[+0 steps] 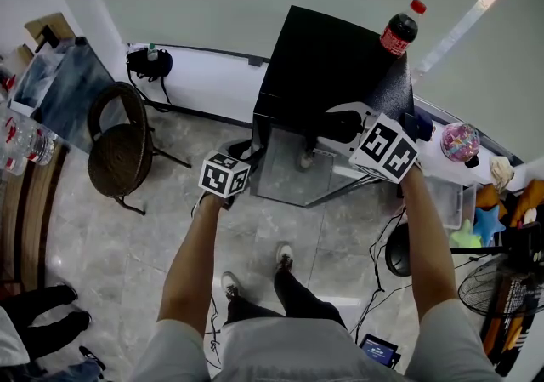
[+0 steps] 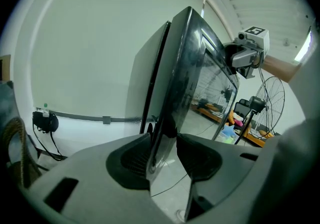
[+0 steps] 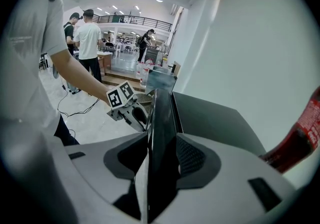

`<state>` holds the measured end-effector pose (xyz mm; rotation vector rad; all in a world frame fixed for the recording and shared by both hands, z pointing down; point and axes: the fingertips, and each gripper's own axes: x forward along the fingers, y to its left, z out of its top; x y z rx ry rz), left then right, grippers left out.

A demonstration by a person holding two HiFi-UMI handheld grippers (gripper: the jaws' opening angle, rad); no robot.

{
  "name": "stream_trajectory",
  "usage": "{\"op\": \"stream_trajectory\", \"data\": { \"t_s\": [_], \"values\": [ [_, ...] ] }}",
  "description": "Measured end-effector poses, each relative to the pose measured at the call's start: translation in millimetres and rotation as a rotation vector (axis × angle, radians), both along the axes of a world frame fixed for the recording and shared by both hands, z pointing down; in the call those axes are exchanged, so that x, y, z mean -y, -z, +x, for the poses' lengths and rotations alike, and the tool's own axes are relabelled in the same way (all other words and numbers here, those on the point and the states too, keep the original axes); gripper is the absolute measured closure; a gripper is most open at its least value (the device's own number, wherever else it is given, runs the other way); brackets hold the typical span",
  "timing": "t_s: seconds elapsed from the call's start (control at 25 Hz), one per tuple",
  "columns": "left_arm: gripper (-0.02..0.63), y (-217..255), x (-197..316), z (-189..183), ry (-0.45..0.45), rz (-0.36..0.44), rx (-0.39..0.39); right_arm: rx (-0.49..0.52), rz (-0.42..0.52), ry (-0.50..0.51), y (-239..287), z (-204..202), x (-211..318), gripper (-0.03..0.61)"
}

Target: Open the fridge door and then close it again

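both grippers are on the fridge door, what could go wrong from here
1. The bottle stands near a corner of the fridge top; a hard swing or slam could topple it.
2. The left gripper and right gripper each clamp only the thin edge of the door; uneven pulls might make a pad slip off.

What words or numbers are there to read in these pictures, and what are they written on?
No text here reads clearly.
Red label on the cola bottle: white print, too small and blurred to read.
The marker cubes: only black and white square patterns, no words.
The fridge door: no words or stickers to see.
The small screen on the floor: too small to read.
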<state>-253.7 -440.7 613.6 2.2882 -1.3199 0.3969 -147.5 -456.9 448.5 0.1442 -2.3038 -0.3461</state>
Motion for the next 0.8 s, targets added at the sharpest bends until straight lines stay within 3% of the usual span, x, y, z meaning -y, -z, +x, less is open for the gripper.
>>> {"op": "stream_trajectory", "data": {
  "t_s": [0.4,0.52,0.8],
  "values": [
    [0.469,0,-5,1,-0.012,-0.003,0.022,0.003,-0.027,0.022,1,0,-3,0.405],
    [0.469,-1,-22,4,-0.033,-0.003,-0.006,-0.004,-0.04,0.062,1,2,-14,0.405],
    [0.469,-4,-47,6,0.016,0.0,-0.029,-0.016,-0.027,0.109,-2,2,-32,0.4]
  ]
}}
